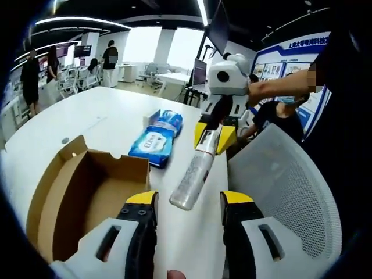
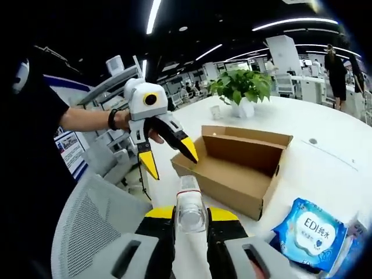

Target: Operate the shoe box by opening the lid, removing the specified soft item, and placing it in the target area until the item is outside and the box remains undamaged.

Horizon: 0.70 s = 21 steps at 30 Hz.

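Observation:
An open brown cardboard shoe box [image 1: 87, 192] [image 2: 238, 165] sits on the white table [image 1: 104, 116], and its inside looks bare. Beside it lies a blue pack of wet wipes [image 1: 157, 139] [image 2: 308, 232]. My right gripper [image 2: 190, 214] [image 1: 213, 139] is shut on a clear, tube-shaped bottle [image 2: 189, 206] [image 1: 195, 174] and holds it in the air over the table's edge. My left gripper [image 1: 189, 200] [image 2: 170, 161] is open, with its jaws on either side of the bottle's free end but not touching it.
A white mesh chair back [image 1: 285, 186] [image 2: 93, 221] stands close to the table's edge. A potted plant [image 2: 241, 87] stands on the table beyond the box. People stand and sit in the office behind, and a poster board [image 1: 290, 64] stands nearby.

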Each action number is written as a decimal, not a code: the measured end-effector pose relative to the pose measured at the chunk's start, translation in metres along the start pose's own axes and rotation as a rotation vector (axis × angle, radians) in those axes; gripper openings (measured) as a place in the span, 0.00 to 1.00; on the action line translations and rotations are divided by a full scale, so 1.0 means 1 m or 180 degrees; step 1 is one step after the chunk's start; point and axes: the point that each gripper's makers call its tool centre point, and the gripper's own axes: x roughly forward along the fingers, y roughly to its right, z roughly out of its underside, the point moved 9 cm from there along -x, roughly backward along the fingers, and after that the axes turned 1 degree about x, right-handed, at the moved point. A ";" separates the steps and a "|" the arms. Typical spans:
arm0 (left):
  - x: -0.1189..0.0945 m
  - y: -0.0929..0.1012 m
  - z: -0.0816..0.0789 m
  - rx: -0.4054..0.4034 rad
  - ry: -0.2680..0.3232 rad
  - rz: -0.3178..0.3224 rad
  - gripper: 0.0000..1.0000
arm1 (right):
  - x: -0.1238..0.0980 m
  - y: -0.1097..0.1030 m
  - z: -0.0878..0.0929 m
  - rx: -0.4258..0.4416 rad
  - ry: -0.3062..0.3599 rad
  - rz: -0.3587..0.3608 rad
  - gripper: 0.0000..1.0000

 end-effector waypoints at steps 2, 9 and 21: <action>-0.001 0.002 0.000 -0.0017 0.0023 -0.0025 0.44 | -0.005 0.002 0.002 0.0017 0.0011 0.0040 0.15; -0.004 0.005 0.005 -0.0043 0.0003 -0.0154 0.49 | -0.020 0.010 0.008 0.0059 -0.0015 0.0194 0.15; -0.009 0.002 0.022 -0.0144 -0.0043 -0.0382 0.49 | -0.044 0.025 0.014 0.0118 -0.0055 0.0397 0.16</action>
